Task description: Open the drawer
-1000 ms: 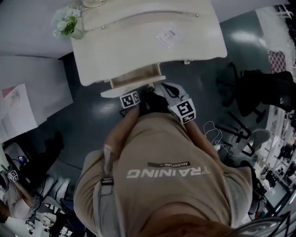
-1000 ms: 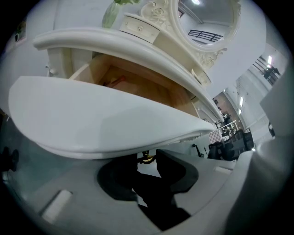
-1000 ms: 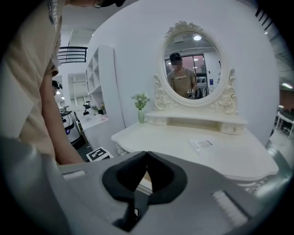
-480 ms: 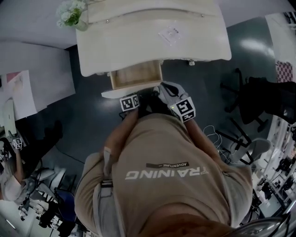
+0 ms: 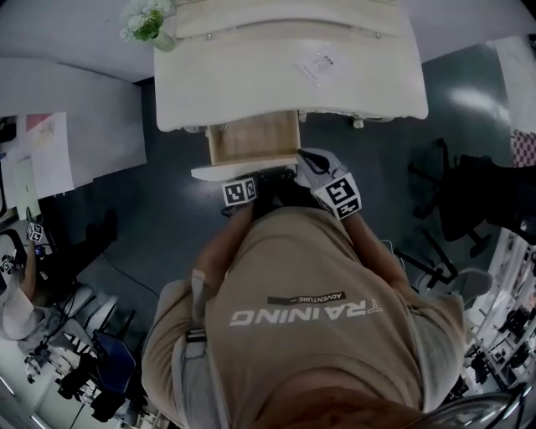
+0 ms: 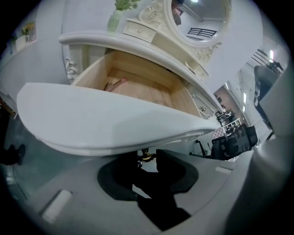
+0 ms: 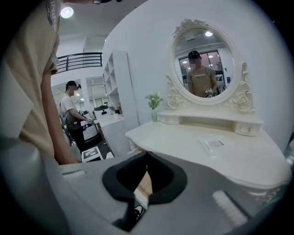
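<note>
The white dressing table (image 5: pixel 285 80) has its wooden drawer (image 5: pixel 253 140) pulled out toward me; the drawer's curved white front (image 6: pixel 110 126) fills the left gripper view. My left gripper (image 6: pixel 147 157) sits just under that front, shut on the small brass drawer knob (image 6: pixel 145 156). In the head view the left gripper (image 5: pixel 240 191) touches the drawer front's near edge. My right gripper (image 5: pixel 339 191) hangs beside it at the right, off the drawer. The right gripper (image 7: pixel 146 157) is shut with nothing in it and looks across the table top (image 7: pixel 193 151).
A vase of flowers (image 5: pixel 147 23) stands on the table's back left corner and a clear packet (image 5: pixel 320 62) lies on top. An oval mirror (image 7: pixel 202 64) rises behind. A white cabinet (image 5: pixel 79 126) stands left, a black chair (image 5: pixel 477 188) right, another person (image 7: pixel 73 114) far left.
The drawer has slid further out of the table, with the left gripper still on its knob. The right gripper has stayed beside it.
</note>
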Demonstrator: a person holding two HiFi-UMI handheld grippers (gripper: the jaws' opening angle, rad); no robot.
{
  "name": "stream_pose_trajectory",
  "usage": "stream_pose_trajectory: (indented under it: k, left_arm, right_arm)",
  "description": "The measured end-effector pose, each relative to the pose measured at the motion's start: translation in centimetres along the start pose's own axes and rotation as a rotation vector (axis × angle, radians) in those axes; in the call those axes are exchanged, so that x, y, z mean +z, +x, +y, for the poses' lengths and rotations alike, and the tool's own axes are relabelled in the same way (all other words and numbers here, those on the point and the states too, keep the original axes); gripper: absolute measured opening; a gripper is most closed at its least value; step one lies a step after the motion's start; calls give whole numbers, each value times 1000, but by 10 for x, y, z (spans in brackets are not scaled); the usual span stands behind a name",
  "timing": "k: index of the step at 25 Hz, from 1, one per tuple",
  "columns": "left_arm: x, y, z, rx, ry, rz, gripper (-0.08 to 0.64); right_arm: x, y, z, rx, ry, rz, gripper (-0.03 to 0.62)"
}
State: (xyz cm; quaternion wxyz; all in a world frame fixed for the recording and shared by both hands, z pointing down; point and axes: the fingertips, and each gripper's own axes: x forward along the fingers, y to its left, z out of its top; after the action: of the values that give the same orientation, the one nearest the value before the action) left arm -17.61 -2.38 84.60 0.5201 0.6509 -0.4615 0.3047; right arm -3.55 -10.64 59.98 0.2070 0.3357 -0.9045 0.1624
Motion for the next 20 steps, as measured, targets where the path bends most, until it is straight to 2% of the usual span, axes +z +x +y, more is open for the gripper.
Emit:
stream_pose_trajectory:
  k: [11, 17, 20]
  left_arm:
    - [-23, -15, 2, -94, -17, 65, 126]
    - [-26, -29, 3, -116, -18, 42, 127]
    - [-29, -39, 2, -117, -12, -1, 127]
  right_arm:
    - [10, 3, 19, 70, -48, -6, 3]
    - [1, 15, 19, 121, -38, -10, 3]
    - [-9, 21, 25, 135, -47, 2, 3]
